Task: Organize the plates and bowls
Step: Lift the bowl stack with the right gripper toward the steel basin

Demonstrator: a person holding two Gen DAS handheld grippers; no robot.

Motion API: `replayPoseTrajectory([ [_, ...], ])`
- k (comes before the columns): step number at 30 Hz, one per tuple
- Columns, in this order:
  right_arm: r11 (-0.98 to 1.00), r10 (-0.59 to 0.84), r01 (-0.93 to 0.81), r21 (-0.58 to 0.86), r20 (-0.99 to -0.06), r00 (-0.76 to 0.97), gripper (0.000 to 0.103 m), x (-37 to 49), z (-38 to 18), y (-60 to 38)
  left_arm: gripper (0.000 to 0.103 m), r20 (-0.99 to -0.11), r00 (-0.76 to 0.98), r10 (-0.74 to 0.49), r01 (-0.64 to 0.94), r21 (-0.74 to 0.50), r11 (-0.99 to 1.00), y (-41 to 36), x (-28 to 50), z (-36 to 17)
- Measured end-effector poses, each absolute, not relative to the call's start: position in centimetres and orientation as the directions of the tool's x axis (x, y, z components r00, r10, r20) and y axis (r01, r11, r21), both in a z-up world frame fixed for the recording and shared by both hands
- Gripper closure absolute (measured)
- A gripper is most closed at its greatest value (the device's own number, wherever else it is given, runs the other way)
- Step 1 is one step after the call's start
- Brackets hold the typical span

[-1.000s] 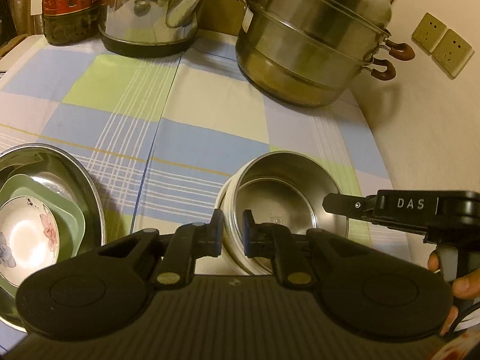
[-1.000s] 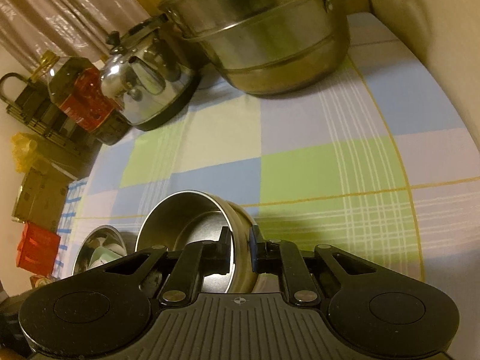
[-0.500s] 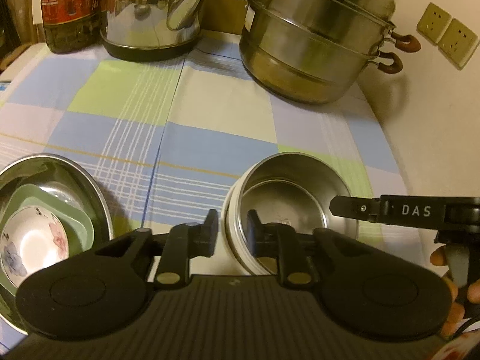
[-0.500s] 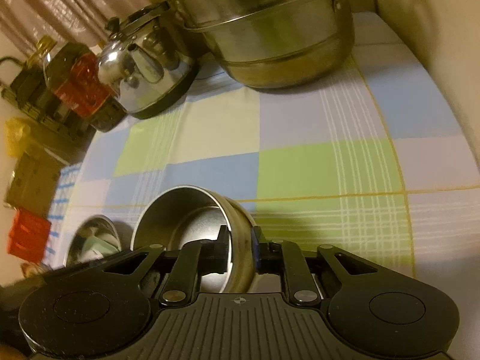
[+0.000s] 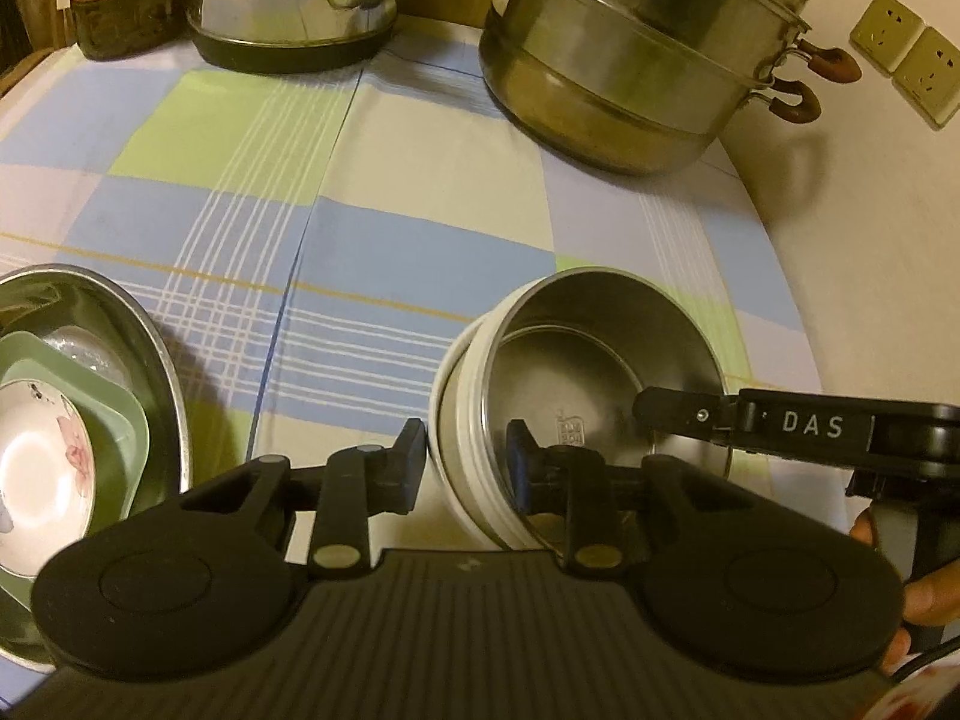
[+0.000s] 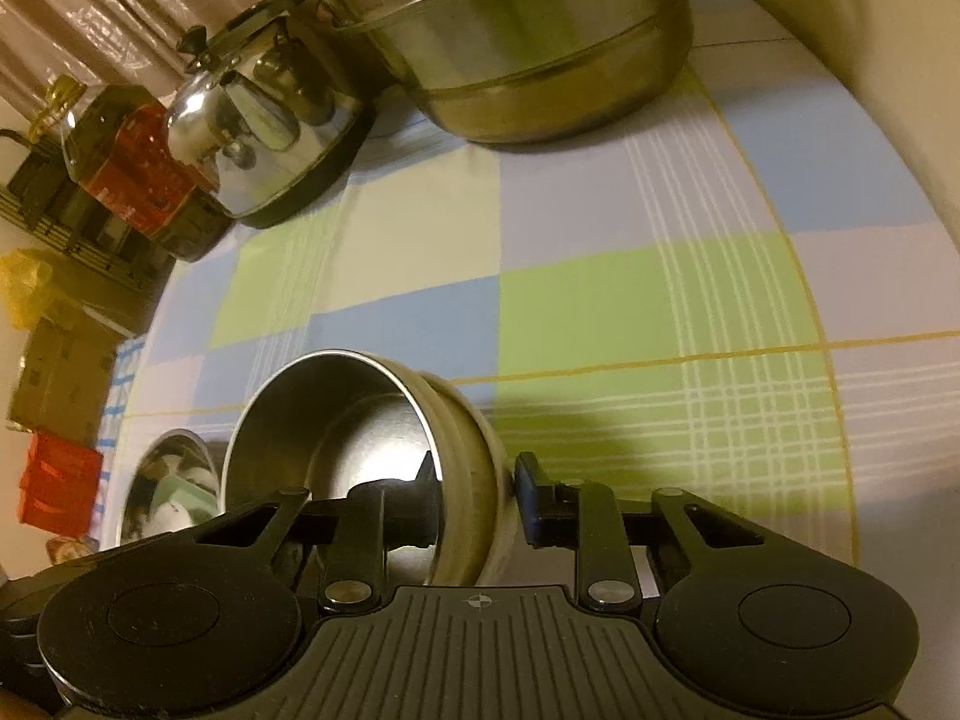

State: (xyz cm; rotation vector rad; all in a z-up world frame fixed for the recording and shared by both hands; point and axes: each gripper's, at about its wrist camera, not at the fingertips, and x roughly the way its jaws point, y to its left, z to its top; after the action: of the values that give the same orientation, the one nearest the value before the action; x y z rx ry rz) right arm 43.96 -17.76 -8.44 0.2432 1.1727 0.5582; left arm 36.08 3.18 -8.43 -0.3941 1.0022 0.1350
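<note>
Both pairs of jaws have come off the rim they pinched a second ago: the left gripper point(image 5: 465, 462) has just been opening and the right gripper point(image 6: 477, 489), after spreading, has just closed back a little, with the wall of the steel bowl point(image 5: 600, 348) between the fingers of each. Under everything lies the checked tablecloth point(image 5: 420, 180) in blue, green and cream. Far ahead of the left gripper and to its right stands the stacked steamer pot point(image 5: 630, 60), its brown handles pointing at the wall sockets point(image 5: 906, 54). Far ahead and slightly left is the shiny kettle point(image 5: 288, 12), with a dark oil bottle point(image 5: 126, 0) further left of it. Close on the left gripper's left side sits a wide steel basin point(image 5: 150, 360); a green dish point(image 5: 114, 420) lies in it, and a white floral plate point(image 5: 42, 468) lies in the dish. The steel bowl, with its cream outer shell, sits on the cloth right at the tips of both grippers. The left gripper straddles its near-left wall at a narrow spread, one finger just beside the cream outside and the other inside, clear of the metal, so it grips nothing. From the right wrist view the right gripper straddles the opposite wall in the same way, narrow, its outer finger a sliver away from the shell, its inner finger close to the steel. Part of a hand point(image 5: 930, 594) shows below the right gripper's body.
</note>
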Motion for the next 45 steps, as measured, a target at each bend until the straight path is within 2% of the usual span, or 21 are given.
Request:
replayPoseTrajectory([
  [15,0.846,0.504,-0.322,0.425,-0.835,0.22,0.08,42.5,-8.1,-16.4,0.078,-0.849,0.523,-0.07,-0.313,-0.268,0.911,3.8,33.8,-8.2],
  [39,0.756,0.509,-0.501,0.422,-0.859,0.045,0.08,33.2,-7.5,-11.9,0.081,-0.879,0.477,0.008,-0.427,-0.224,0.876,5.8,21.9,-7.9],
  [45,0.763,0.484,-0.528,0.372,-0.871,0.086,0.08,31.6,-7.3,-11.2,0.082,-0.877,0.48,0.017,-0.454,-0.232,0.86,5.8,21.2,-8.0],
])
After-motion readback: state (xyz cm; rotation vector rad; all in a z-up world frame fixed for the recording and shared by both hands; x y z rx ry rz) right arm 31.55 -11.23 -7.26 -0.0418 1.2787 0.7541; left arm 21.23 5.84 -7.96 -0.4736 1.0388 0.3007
